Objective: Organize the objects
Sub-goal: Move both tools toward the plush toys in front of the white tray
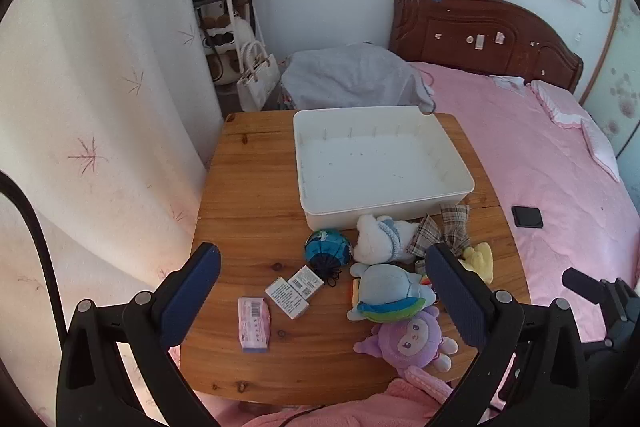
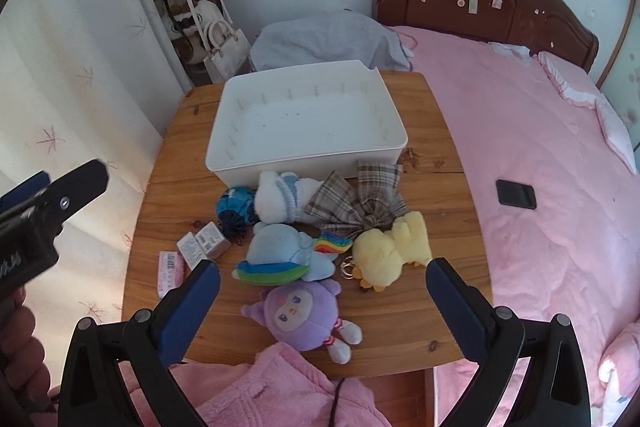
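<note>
An empty white bin [image 1: 384,171] [image 2: 308,123] stands at the back of a wooden table [image 1: 248,195] [image 2: 432,131]. In front of it lie a blue ball [image 1: 328,247], a white plush [image 2: 280,201], a plaid bow [image 2: 360,203], a blue rainbow plush [image 2: 284,255], a yellow plush [image 2: 392,251], a purple doll [image 2: 304,315], two small boxes [image 1: 296,291] and a pink packet [image 1: 254,323]. My left gripper [image 1: 322,291] is open above the table's near edge. My right gripper [image 2: 322,307] is open, with the purple doll showing between its fingers.
A pink bed [image 2: 540,167] with a black phone [image 2: 516,194] on it adjoins the table on the right. A grey covered item [image 1: 352,79] sits behind the bin. Bags [image 1: 256,79] hang at the back left. Pink fleece [image 2: 288,391] lies at the near edge.
</note>
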The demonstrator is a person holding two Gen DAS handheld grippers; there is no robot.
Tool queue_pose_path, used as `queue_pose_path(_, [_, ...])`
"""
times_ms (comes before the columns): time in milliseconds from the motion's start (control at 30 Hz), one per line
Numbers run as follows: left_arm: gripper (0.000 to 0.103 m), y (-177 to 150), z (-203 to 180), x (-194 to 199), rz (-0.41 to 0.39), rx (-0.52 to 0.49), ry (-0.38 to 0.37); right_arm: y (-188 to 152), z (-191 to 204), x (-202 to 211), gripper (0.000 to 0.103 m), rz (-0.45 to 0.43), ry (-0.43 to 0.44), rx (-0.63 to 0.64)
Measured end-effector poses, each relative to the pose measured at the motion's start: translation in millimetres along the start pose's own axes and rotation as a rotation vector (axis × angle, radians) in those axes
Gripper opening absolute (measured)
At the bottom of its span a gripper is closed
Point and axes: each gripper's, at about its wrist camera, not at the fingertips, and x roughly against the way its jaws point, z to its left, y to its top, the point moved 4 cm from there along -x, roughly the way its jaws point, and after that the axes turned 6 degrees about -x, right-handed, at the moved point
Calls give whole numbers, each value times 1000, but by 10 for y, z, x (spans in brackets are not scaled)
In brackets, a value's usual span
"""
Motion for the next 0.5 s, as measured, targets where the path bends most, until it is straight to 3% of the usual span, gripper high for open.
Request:
queue_pose_path(300, [102, -29, -6, -19, -1, -52, -79, -155, 157, 155, 103, -98, -21, 6])
queue_pose_path(500, [102, -62, 5, -34, 11, -80, -80, -206, 209, 223, 103, -140, -29, 1])
